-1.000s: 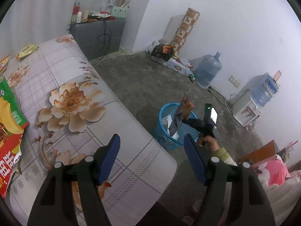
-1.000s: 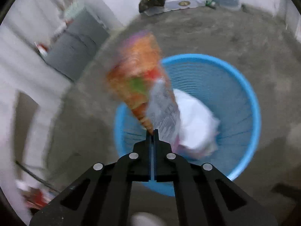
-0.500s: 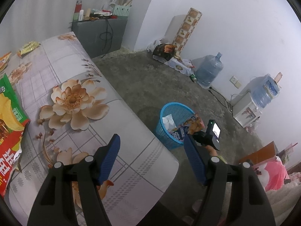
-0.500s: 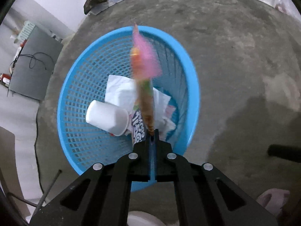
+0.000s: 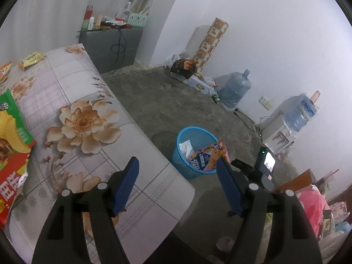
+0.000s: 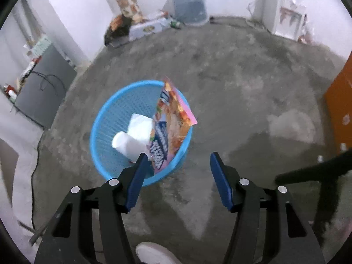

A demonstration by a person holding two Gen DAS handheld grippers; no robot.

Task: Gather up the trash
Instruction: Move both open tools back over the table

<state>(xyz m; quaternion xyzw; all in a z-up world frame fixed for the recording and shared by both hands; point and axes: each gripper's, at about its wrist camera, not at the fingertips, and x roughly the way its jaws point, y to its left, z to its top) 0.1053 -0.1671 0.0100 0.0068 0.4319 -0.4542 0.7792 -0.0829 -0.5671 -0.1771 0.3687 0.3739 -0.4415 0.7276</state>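
So the right hand-held gripper (image 6: 177,165) is above the concrete floor (image 6: 242,77) just right of the blue mesh basket (image 6: 105,118), jaws opening with nothing between them. The pink and orange snack bag (image 6: 173,118) is in the basket, leaning on its right rim with the top corner sticking out over the edge. Also in there: a white paper cup (image 6: 127,143) lying on its side and some white tissue (image 6: 140,125) behind it.

The left hand-held gripper (image 5: 177,172) is over the near corner of the tabletop (image 5: 72,70) with the flower-print cover, jaws opening too, and empty. From that view the basket sits on the floor past the tabletop's right edge. More wrappers on the tabletop: a big red and green chip bag (image 5: 11,145) at the left edge and a small yellow packet (image 5: 32,58) at the far end
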